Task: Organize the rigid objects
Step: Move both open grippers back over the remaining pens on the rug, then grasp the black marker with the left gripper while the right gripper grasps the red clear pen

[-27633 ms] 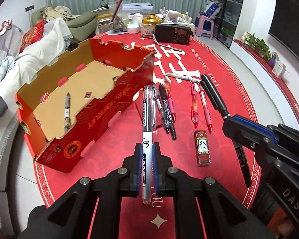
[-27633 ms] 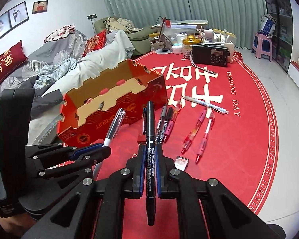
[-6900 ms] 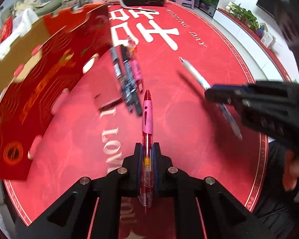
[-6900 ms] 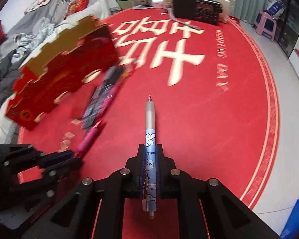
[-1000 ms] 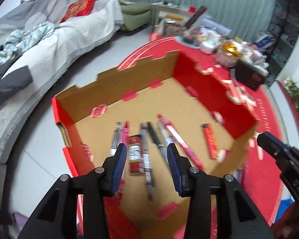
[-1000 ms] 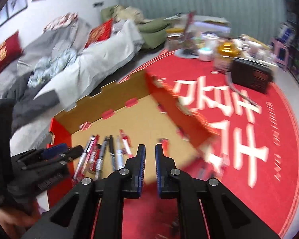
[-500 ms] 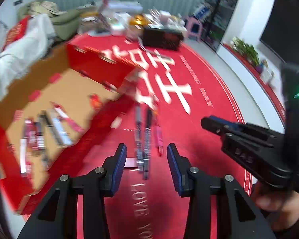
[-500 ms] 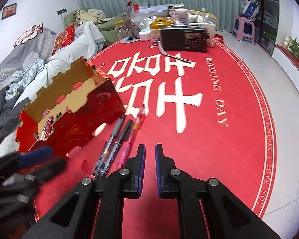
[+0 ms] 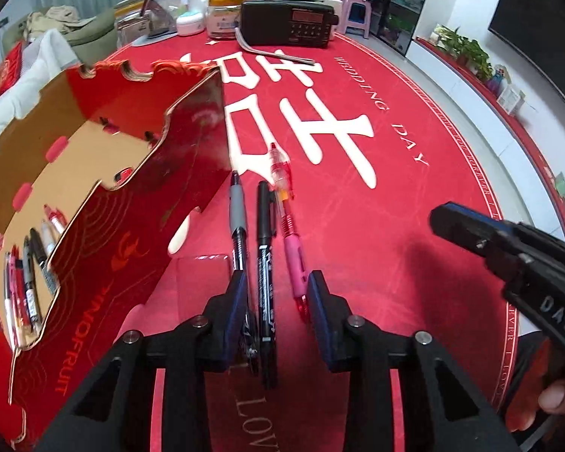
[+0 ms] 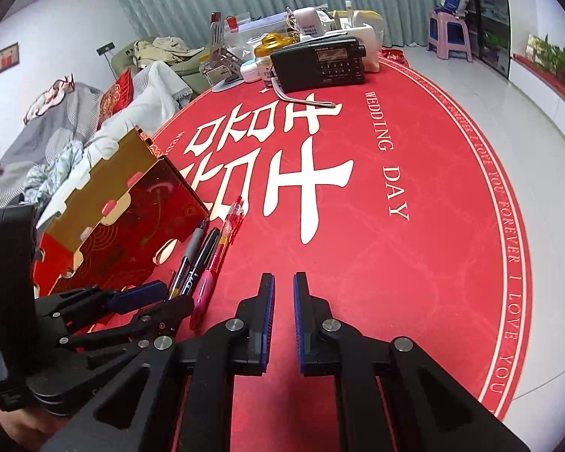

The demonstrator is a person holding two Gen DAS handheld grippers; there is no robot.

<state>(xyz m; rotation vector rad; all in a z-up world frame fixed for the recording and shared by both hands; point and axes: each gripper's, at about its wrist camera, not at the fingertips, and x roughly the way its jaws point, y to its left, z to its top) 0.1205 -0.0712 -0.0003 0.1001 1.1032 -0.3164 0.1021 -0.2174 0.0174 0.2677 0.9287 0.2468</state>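
Note:
Three pens lie side by side on the red mat: a grey-grip pen (image 9: 238,222), a black marker (image 9: 264,263) and a pink pen (image 9: 293,260). My left gripper (image 9: 277,293) straddles their near ends, its jaws closing and its pads not pressing on them. In the right wrist view the left gripper (image 10: 165,299) is low over the same pens (image 10: 203,248). My right gripper (image 10: 284,301) is shut and empty over bare mat, to the right of the pens. The red cardboard box (image 9: 132,226) beside them holds several pens (image 9: 30,263).
A black radio (image 9: 288,24) with a bent metal rod (image 9: 271,51), jars and clutter stand at the mat's far edge. A sofa with bedding (image 10: 75,132) lies behind the box. A pink stool (image 10: 450,34) stands on the floor at the far right.
Both grippers have swung away from over the box and come down to the three pens on the mat. The left jaws have narrowed around them.

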